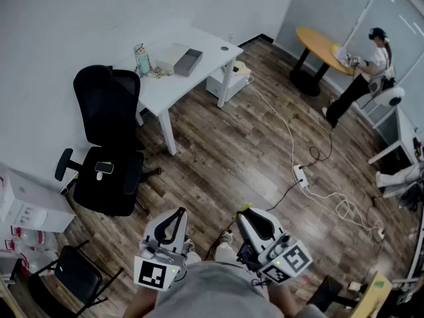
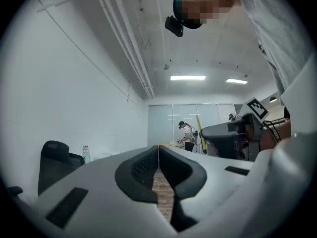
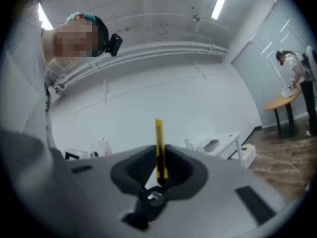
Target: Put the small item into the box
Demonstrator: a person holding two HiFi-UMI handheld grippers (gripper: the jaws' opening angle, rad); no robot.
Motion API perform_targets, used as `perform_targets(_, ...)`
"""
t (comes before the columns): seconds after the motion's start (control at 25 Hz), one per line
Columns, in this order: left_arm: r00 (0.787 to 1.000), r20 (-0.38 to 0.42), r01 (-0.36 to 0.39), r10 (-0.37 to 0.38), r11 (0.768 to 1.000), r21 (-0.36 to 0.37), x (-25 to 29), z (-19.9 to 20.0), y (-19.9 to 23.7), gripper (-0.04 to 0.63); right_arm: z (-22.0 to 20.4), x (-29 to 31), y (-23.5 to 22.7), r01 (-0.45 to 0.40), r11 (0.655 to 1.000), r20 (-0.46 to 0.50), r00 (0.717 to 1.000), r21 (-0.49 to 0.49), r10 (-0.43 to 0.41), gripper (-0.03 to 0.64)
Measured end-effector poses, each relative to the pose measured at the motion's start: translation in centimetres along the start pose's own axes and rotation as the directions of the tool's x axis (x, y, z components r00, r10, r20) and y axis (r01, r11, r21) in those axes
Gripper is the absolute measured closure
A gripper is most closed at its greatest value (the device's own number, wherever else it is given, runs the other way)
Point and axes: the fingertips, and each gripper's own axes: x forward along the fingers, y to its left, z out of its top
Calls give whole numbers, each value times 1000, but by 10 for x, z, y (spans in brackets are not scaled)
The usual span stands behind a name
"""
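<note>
Head view: the left tongs (image 1: 176,214) and right tongs (image 1: 248,213) sit low by the person, well apart from the white tabletop (image 1: 165,88) where the grey box (image 1: 187,62) lies.

Left gripper view: the jaws meet at the tips, with nothing between them.

Right gripper view: the jaws clamp a yellow cutter (image 3: 159,144), which stands upright between them.

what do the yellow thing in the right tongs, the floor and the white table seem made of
Yellow cutter: likely plastic, uniform bright colour.
Floor: wood or wood-look laminate, brown planks with grain.
White table: probably laminated or painted board, flat plain matte top.
</note>
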Motion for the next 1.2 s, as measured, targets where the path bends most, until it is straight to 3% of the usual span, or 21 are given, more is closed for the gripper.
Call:
perform_targets(0.52,1000,-13,14,-14,1000,8,5,-2,-2,560,-2,4,6,-7,997,-17,1000,-71,6,538)
perform_targets(0.8,1000,-19,1,-1,1000,4,46,-6,-36,560,7,-13,-38,-34,998,-37,999,-56,32,538)
perform_targets(1.2,996,-12,-85,85,996,16,104,-7,-79,560,28,-41,-113,-79,992,-67,995,-94,73,538)
